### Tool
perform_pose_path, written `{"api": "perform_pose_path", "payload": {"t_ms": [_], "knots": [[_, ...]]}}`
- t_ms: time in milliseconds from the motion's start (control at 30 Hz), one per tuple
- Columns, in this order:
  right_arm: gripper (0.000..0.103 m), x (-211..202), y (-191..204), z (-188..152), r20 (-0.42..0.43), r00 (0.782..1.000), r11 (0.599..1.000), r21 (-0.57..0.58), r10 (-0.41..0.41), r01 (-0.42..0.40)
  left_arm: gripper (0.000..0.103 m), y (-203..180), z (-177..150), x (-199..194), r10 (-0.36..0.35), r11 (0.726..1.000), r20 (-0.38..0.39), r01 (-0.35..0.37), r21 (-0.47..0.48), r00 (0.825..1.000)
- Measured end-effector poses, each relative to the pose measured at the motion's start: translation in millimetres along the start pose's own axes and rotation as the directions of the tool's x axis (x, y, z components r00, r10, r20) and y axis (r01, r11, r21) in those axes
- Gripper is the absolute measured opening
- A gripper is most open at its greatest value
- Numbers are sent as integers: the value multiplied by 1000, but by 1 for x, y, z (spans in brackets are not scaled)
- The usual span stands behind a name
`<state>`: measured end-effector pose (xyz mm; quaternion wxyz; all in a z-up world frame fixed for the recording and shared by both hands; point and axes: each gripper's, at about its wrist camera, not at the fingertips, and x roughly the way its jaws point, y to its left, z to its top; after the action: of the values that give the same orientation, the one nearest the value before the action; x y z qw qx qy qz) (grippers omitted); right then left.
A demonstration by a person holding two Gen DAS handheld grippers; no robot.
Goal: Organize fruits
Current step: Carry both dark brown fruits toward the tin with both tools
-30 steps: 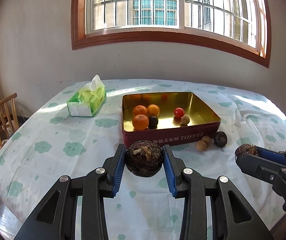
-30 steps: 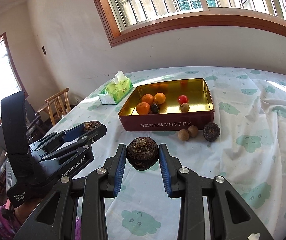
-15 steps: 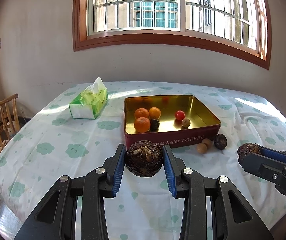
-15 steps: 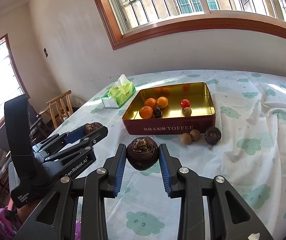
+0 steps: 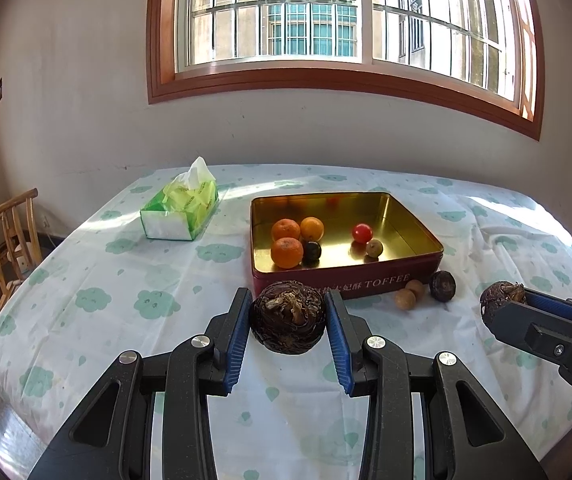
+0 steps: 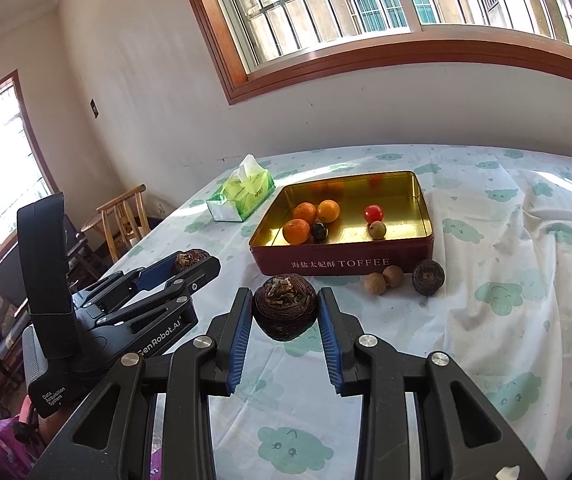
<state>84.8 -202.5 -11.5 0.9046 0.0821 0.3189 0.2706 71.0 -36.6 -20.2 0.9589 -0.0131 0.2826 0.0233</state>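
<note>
Mid-transfer: left tongs (image 5: 288,320) and right tongs (image 6: 285,312) each clamp a dark brown scaly round fruit, probably water chestnut. Next: carry forward, release over gold-lined red toffee tin (image 5: 366,276) ahead.

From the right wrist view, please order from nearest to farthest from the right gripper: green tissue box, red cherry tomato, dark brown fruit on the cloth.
1. Dark brown fruit on the cloth, before the tin, right.
2. Red cherry tomato, inside the tin.
3. Green tissue box, far left.
</note>
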Motion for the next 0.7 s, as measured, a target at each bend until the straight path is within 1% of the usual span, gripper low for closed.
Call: {"api": "perform_pose_path", "payload": {"t_ms": [500,700], "knots": [[30,0,0,4,7,1000,1000,1,5,-5,38,-1,5,7,-1,1000,-11,1,11,1000],[30,1,-3,11,19,1000,1000,5,10,-10,38,-3,11,12,1,1000,-14,-1,17,1000]]}}
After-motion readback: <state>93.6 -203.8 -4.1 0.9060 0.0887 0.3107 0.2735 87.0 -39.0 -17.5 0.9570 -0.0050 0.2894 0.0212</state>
